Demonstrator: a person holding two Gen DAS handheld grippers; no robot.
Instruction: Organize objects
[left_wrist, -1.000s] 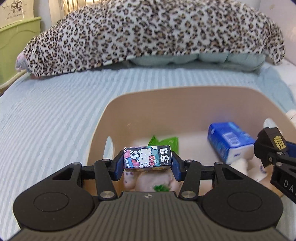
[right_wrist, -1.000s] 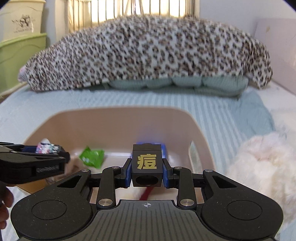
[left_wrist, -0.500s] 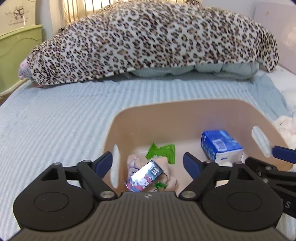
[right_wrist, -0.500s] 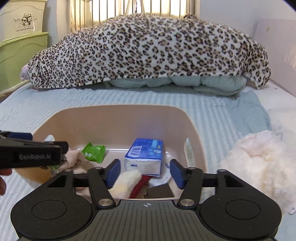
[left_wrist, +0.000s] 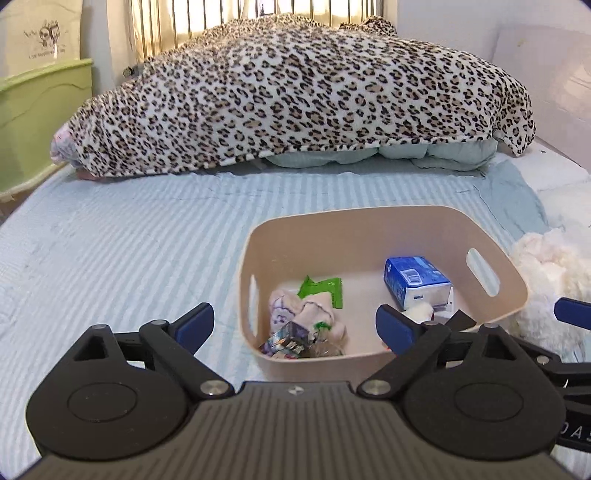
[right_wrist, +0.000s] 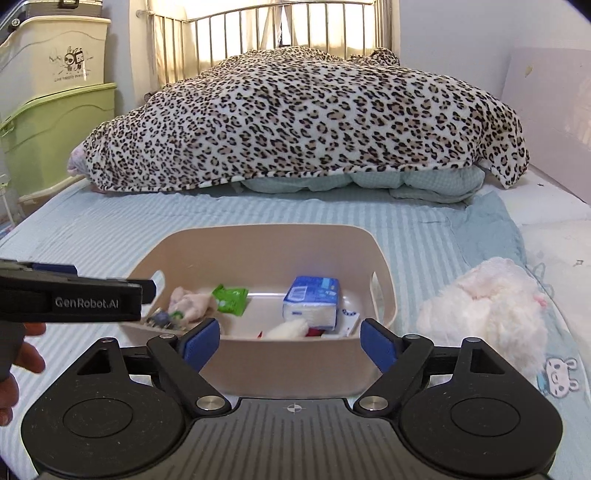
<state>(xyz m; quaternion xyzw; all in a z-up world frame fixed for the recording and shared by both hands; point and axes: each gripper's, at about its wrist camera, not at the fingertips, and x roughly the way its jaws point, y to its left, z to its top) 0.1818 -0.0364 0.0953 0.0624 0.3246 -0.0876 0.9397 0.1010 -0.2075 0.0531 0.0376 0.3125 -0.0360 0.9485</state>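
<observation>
Leopard blanket (left_wrist: 295, 96) on striped bedsheet (left_wrist: 110, 258) (green bin (right_wrist: 55, 136) beside).

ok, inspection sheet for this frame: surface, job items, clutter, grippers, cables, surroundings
Surface: bed with a blue striped cover, tidy where visible.
Job's things: beige bin on the bed holds a blue tissue pack, green packet, crumpled pinkish cloth, small cartoon-print box at the near wall, and a white fluffy item.
Clutter: white fluffy plush on the bed, right of the bin.
Grippers: left gripper and right gripper both have jaws open and empty, near the bin's near rim.
Cables: nothing seen.
Surroundings: leopard-print blanket heaped over bedding, metal headboard, green storage bin at left.
</observation>
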